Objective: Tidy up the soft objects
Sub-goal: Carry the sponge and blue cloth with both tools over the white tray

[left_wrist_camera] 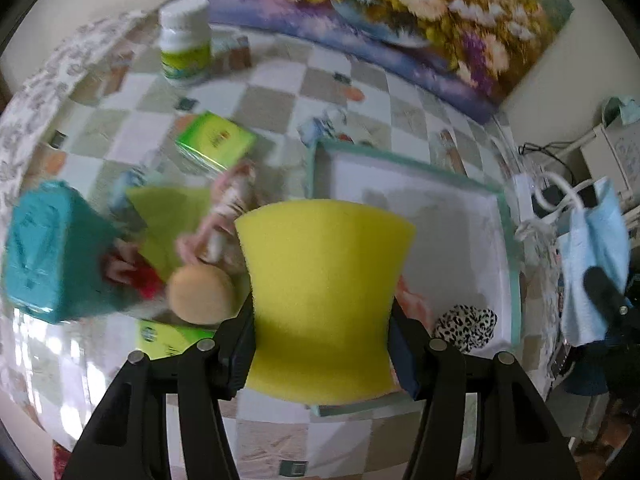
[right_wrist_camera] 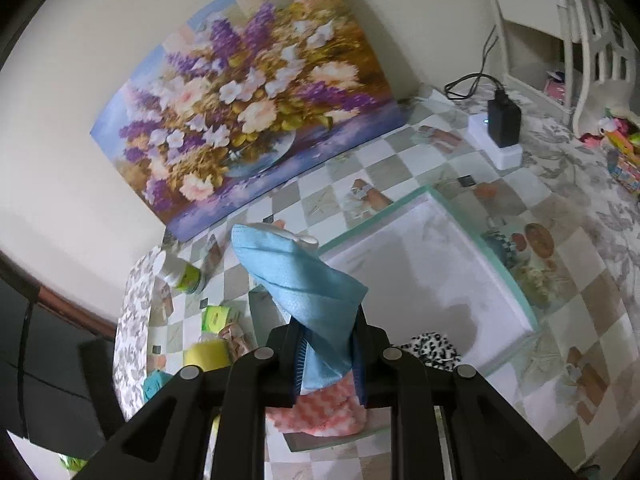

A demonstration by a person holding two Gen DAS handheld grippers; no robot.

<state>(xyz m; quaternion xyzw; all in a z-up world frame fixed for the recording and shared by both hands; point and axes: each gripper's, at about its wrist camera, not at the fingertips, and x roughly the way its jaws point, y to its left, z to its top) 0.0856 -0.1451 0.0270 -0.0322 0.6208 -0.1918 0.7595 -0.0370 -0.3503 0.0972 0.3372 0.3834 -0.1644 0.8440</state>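
Observation:
My left gripper (left_wrist_camera: 322, 354) is shut on a yellow sponge (left_wrist_camera: 324, 288) and holds it over the near left corner of the white tray (left_wrist_camera: 420, 184) with a teal rim. A leopard-print scrunchie (left_wrist_camera: 466, 326) and a pink cloth (left_wrist_camera: 416, 304) lie in the tray's near part. My right gripper (right_wrist_camera: 328, 360) is shut on a light blue cloth (right_wrist_camera: 304, 280), held above the tray (right_wrist_camera: 420, 264). The pink cloth (right_wrist_camera: 320, 412) and scrunchie (right_wrist_camera: 430, 350) show below it. The blue cloth also shows at the right in the left wrist view (left_wrist_camera: 596, 256).
Left of the tray lie a teal pack (left_wrist_camera: 52, 256), a round tan puff (left_wrist_camera: 200, 294), a yellow-green cloth (left_wrist_camera: 168, 224), a pink patterned item (left_wrist_camera: 228, 208), a green box (left_wrist_camera: 214, 142) and a white bottle (left_wrist_camera: 186, 40). A flower painting (right_wrist_camera: 248, 120) leans on the wall. A charger (right_wrist_camera: 502, 128) sits at the right.

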